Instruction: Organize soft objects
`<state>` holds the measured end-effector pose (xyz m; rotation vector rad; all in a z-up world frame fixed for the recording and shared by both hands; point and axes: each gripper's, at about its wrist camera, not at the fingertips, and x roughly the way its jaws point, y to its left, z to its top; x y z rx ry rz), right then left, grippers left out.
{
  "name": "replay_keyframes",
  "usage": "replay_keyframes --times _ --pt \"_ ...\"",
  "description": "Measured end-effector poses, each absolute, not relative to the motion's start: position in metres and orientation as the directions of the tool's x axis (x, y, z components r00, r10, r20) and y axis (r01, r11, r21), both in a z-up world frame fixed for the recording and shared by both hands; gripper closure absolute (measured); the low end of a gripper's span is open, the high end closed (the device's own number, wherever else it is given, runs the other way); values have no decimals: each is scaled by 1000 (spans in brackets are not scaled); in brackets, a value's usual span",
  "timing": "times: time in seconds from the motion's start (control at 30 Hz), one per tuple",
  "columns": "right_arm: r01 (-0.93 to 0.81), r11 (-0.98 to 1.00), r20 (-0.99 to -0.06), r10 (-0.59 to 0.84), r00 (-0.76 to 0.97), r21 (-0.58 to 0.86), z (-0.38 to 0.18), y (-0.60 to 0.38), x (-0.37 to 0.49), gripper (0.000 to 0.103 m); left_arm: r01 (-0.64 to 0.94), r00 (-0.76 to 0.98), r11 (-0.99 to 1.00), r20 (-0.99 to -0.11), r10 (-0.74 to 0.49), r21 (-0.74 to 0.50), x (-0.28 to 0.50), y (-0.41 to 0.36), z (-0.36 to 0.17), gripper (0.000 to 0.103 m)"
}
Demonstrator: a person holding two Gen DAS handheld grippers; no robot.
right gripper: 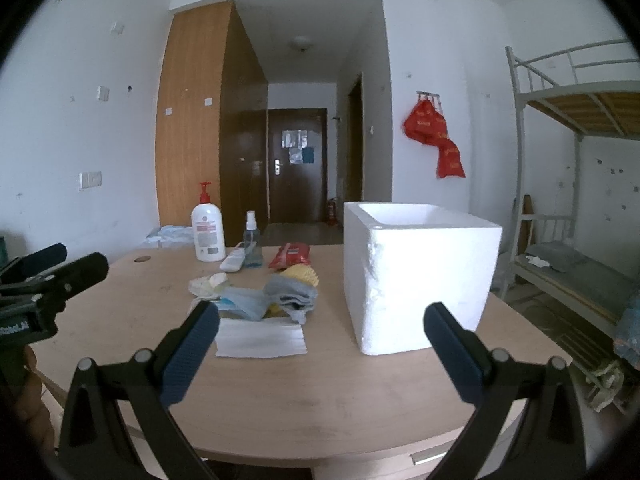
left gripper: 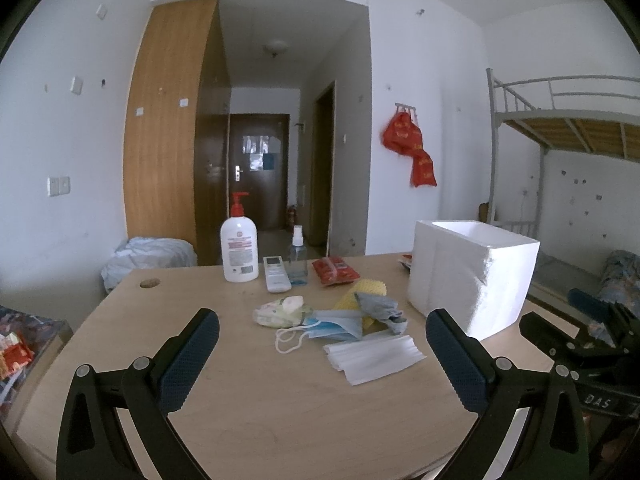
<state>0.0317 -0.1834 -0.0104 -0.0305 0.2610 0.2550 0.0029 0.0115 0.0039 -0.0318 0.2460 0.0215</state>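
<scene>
A heap of soft things lies mid-table: a white face mask (left gripper: 374,354) (right gripper: 261,341) nearest me, a blue mask (left gripper: 334,326) (right gripper: 244,305), a grey sock (left gripper: 380,310) (right gripper: 294,294), a yellow cloth (left gripper: 362,294) (right gripper: 303,274) and a pale patterned pouch (left gripper: 280,310) (right gripper: 208,283). A white foam box (left gripper: 472,280) (right gripper: 420,276), open on top, stands to their right. My left gripper (left gripper: 322,352) is open and empty, short of the heap. My right gripper (right gripper: 320,340) is open and empty, before the box and the white mask.
At the table's (left gripper: 280,412) back stand a pump bottle (left gripper: 239,250), a white remote (left gripper: 276,274), a small spray bottle (left gripper: 298,258) and a red packet (left gripper: 335,271). A bunk bed (right gripper: 568,184) is on the right. The left gripper shows at the right view's left edge (right gripper: 44,280).
</scene>
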Motion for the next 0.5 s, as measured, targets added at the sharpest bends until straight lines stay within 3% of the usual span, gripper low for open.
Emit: replay_keyframes --times 0.2,0.5 --pt "-278 960 -245 273 930 14 -9 -181 36 0 -55 962 998 -270 46 -27 12 17 3 0" --pt "-352 936 -306 345 888 33 -17 -165 57 0 -74 959 997 -278 63 -26 26 31 3 0"
